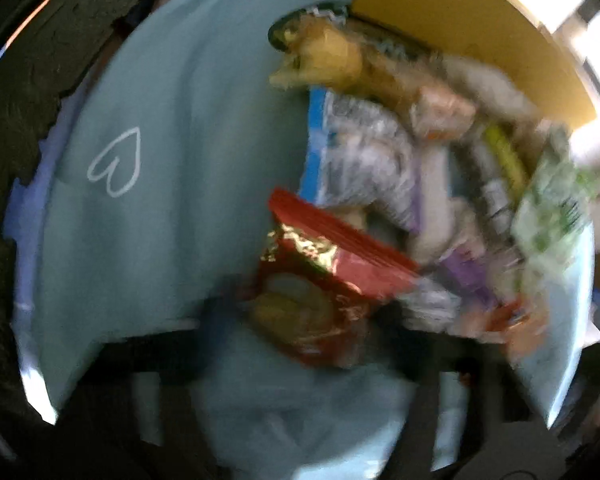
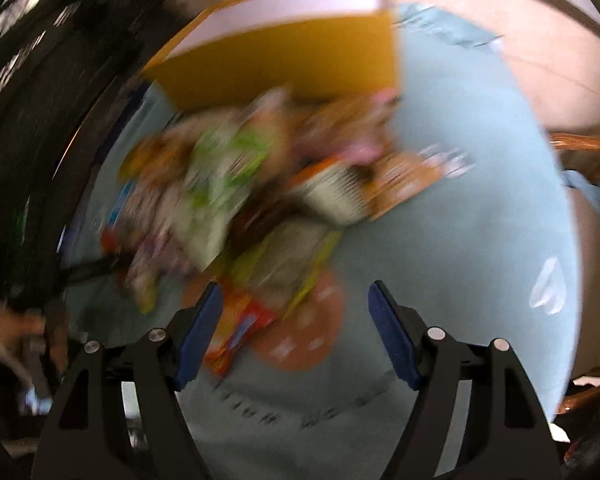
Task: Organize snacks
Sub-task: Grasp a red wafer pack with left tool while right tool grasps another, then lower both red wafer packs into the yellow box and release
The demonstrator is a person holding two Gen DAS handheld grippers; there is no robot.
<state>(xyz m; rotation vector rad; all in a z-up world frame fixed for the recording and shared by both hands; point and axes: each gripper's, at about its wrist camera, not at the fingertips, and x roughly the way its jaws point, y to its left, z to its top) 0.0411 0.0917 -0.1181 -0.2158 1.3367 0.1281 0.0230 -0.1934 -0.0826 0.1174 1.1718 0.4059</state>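
Snack heap (image 2: pixel 260 184) beside yellow box (image 2: pixel 300 56)

Snack pile (image 2: pixel 252 184) on cloth (image 2: pixel 480 208), before box (image 2: pixel 292 52); basket (image 2: pixel 588 148) right.

A heap of snack packets (image 2: pixel 260 184) crowds the middle of the pale blue cloth (image 2: pixel 480 208), packets overlapping with no clear gaps between them. Behind the heap a yellow box (image 2: pixel 292 60) stands against it, blocking that side. To the right of the heap in the right wrist view the cloth lies bare, open room for a gripper. In the left wrist view the cloth left of the pile, around the white heart outline (image 1: pixel 116 162), is also free. A red packet (image 1: pixel 332 256) lies at the near edge of the heap
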